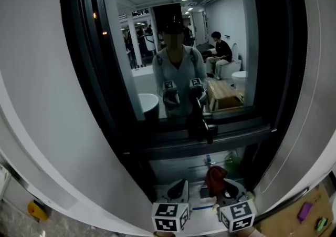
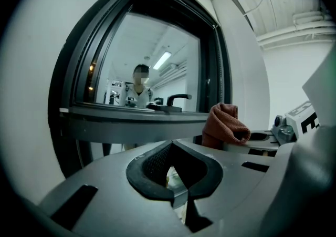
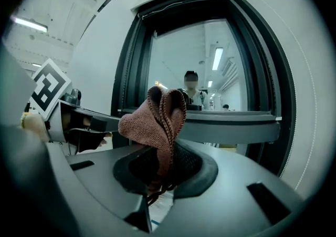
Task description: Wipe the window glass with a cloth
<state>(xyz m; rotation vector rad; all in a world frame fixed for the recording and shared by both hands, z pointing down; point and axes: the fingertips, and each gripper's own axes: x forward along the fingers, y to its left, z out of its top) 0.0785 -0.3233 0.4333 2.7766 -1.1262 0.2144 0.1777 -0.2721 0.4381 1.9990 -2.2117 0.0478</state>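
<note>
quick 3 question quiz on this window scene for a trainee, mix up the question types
1. Which gripper holds the cloth?
2. True or false: the cloth is pressed against the window glass.
3. The left gripper is: A holding a spray bottle, B empty, C holding the cloth.

Key
1. The right gripper, with its jaws shut on the cloth.
2. False: the cloth is held off the window glass.
3. B

Brown cloth [image 3: 155, 120] pinched in tongs [image 3: 159, 169]
</note>
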